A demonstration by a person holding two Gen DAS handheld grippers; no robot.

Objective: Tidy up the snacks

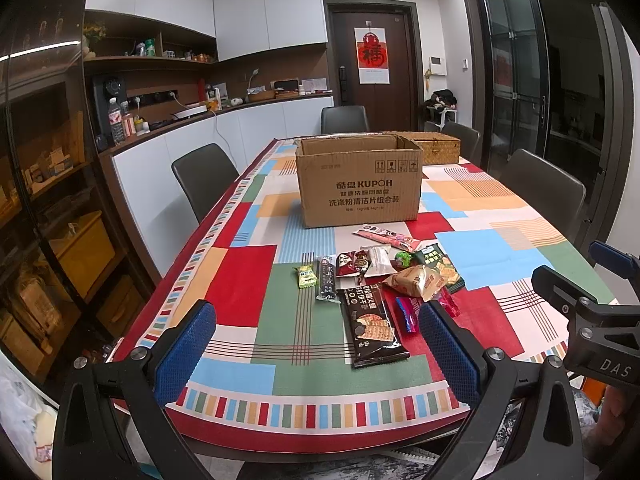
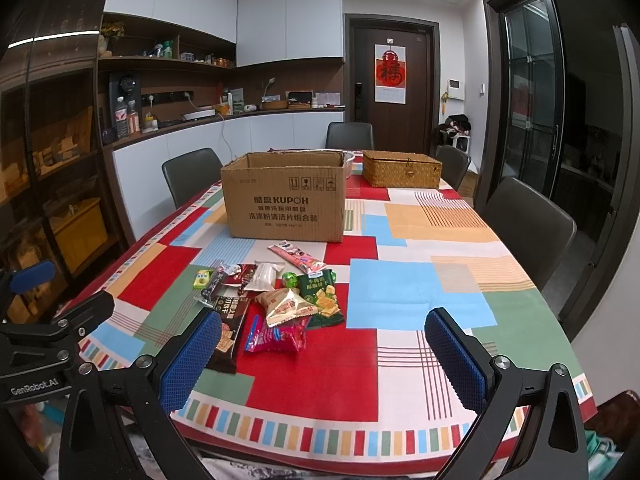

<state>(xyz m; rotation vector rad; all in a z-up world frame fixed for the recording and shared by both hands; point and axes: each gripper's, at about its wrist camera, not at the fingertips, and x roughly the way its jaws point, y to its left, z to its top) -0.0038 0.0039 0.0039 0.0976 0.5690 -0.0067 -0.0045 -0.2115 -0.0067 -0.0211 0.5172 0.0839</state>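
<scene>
Several snack packets lie in a loose pile (image 1: 380, 276) (image 2: 280, 296) on the patchwork tablecloth, near its front half. Among them are a long dark cracker pack (image 1: 370, 328) (image 2: 228, 328), a tan bag (image 1: 416, 282) (image 2: 286, 304), a green pack (image 2: 324, 296), a pink wrapper (image 2: 276, 338) and a small green candy (image 1: 306, 276). An open cardboard box (image 1: 358, 182) (image 2: 286, 198) stands behind the pile. My left gripper (image 1: 316, 346) is open and empty, before the table's front edge. My right gripper (image 2: 324, 354) is open and empty, right of the pile.
A woven lidded basket (image 1: 436, 146) (image 2: 402, 174) sits behind the box on the right. Dark chairs stand around the table (image 1: 224, 368) (image 2: 440, 288). A counter with bottles runs along the left wall. The other gripper shows at each view's edge.
</scene>
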